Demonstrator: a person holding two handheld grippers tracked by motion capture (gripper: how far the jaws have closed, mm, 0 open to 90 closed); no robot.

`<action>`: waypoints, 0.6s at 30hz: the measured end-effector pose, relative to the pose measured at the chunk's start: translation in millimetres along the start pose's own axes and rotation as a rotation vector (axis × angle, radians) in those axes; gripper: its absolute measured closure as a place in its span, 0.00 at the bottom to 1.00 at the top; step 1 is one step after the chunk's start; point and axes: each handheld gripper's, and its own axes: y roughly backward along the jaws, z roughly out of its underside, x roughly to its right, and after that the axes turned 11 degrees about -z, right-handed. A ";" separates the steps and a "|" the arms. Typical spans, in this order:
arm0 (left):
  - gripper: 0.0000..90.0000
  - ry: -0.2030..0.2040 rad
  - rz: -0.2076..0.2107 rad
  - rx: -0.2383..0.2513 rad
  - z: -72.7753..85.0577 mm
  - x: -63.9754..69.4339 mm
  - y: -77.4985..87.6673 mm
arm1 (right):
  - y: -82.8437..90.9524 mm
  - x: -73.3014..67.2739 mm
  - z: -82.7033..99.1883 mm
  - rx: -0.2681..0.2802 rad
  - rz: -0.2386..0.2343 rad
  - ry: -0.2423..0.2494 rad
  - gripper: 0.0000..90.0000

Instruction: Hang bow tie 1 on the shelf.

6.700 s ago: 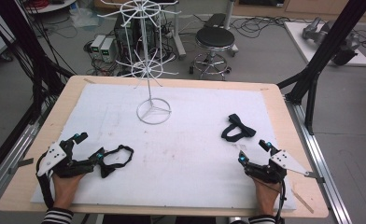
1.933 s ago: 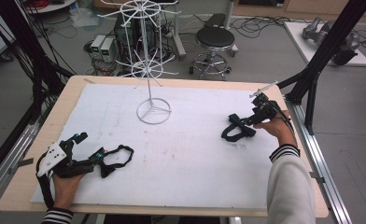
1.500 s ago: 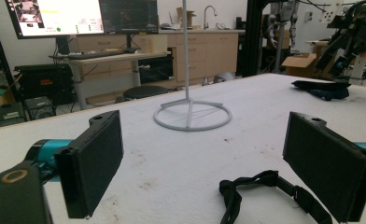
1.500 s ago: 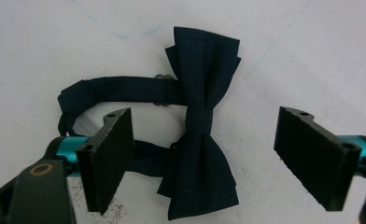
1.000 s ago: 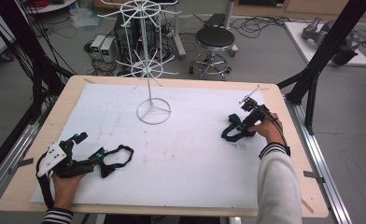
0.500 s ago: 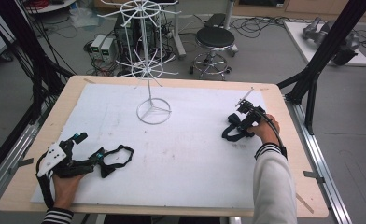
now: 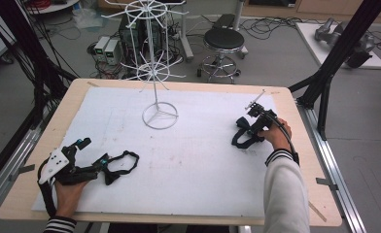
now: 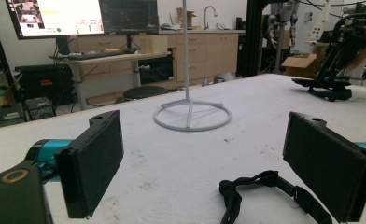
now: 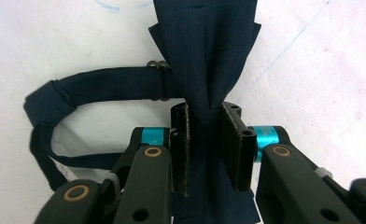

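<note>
A dark navy bow tie [image 9: 204, 46] with a looped neck strap [image 9: 92, 86] lies on the white table sheet at the right [image 7: 241, 137]. My right gripper [image 9: 204, 112] points down on it. Its jaws have just been closing and now pinch the tie's middle knot [image 7: 251, 127]. A second black bow tie [image 7: 121, 164] lies at the front left, and its strap [image 8: 265, 186] shows low between the jaws in the left gripper view. My left gripper [image 7: 94, 152] rests on the sheet with its jaws wide apart [image 8: 204, 140], touching nothing.
A white wire display stand [image 7: 155, 87] rises from a ring base [image 8: 190, 114] at the middle back of the table. The wooden table edge [image 7: 295, 97] frames the sheet. Black frame posts, a stool and cables stand beyond the table.
My right hand has gone from the table's near right edge to the bow tie at the right and settled down on it. The left hand has kept still.
</note>
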 end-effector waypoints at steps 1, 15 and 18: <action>0.14 0.000 0.000 0.000 0.0 0.0 0.0 | 2.3 -1.2 -0.1 0.015 -0.004 0.002 0.83; 0.14 0.002 -0.001 -0.001 0.0 -0.1 0.1 | 23.2 -5.4 5.5 0.198 -0.045 0.000 0.83; 0.14 0.002 -0.002 0.000 0.0 0.0 0.1 | 30.6 -7.9 5.2 0.273 -0.058 0.013 0.83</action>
